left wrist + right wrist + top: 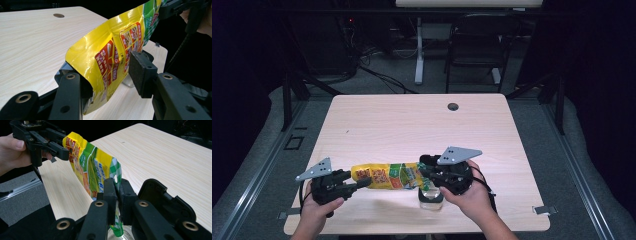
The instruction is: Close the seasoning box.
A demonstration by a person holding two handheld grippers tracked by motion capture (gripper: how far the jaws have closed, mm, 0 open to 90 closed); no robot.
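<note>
Fingers [110, 195] level, pinching pouch [384, 176] ends

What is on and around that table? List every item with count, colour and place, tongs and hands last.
Pouch: one, yellow with green and red print, held above the near table edge between the two tongs.
Container: one, clear, on the table below the pouch's green end.
Lid: one, black, hinged open beside the container.
Table: one, light wood, centre.
Cable hole: one, dark, far side of the tabletop.
Chair: one, black, behind the table.
Left tongs: black, jaws around the pouch's yellow end.
Right tongs: black, shut on the green checked end.
Hands: two, at the near edge.
</note>
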